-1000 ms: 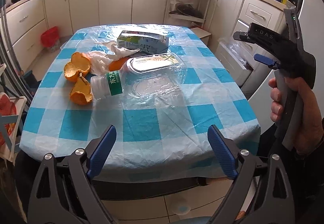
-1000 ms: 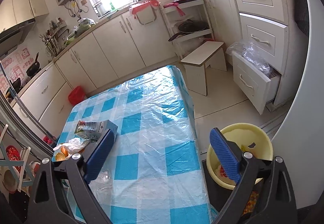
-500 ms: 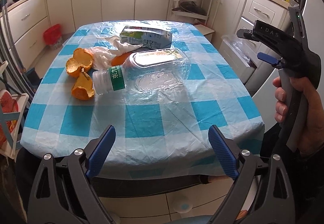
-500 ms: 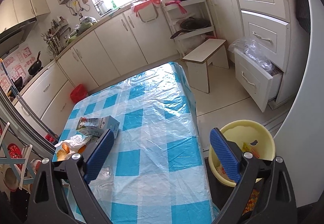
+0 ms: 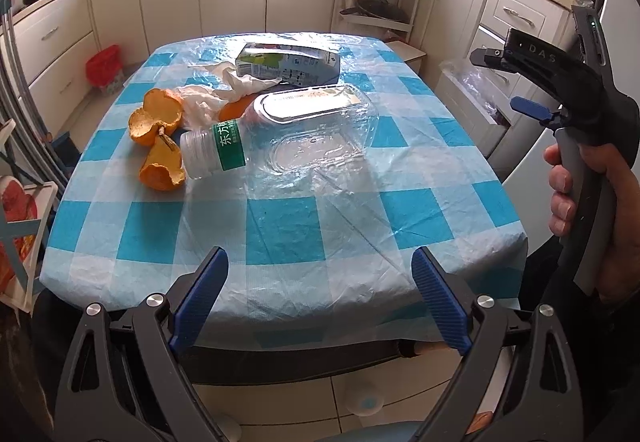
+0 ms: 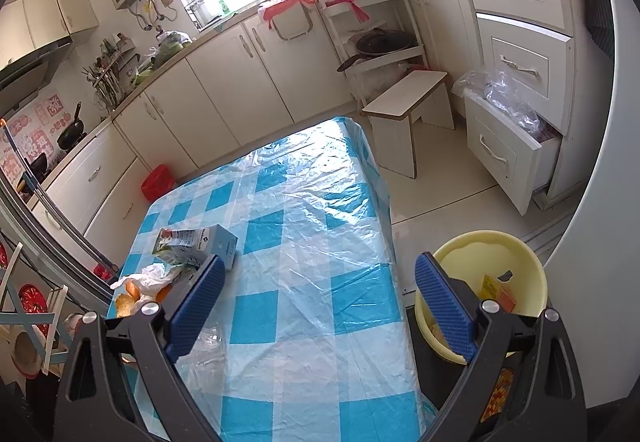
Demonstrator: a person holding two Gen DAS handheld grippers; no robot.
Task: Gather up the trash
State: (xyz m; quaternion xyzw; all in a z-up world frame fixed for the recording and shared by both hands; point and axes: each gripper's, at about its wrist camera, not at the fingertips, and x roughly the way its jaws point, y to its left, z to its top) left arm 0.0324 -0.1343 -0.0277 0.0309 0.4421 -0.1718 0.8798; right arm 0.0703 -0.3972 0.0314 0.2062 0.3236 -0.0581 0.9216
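Trash lies on the blue-checked table (image 5: pixel 280 226): orange peels (image 5: pixel 158 138), a clear plastic bottle (image 5: pixel 212 152) with a green label, a clear plastic tray (image 5: pixel 316 130), crumpled white tissue (image 5: pixel 224 90) and a milk carton (image 5: pixel 288 62). My left gripper (image 5: pixel 320 298) is open and empty, held off the table's near edge. My right gripper (image 6: pixel 316 306) is open and empty, above the table's right side; its body shows in the left wrist view (image 5: pixel 576 90). A yellow bin (image 6: pixel 492 278) with scraps stands on the floor right of the table. The carton (image 6: pixel 196 244) and peels (image 6: pixel 128 298) show at the left.
White cabinets line the far wall. A small white stool (image 6: pixel 404 110) and an open drawer (image 6: pixel 508 150) with a plastic bag stand right of the table. A red bin (image 5: pixel 104 66) sits on the floor at the far left.
Both grippers have shifted slightly; the left view has drawn a little closer to the table. Nothing was taken hold of.
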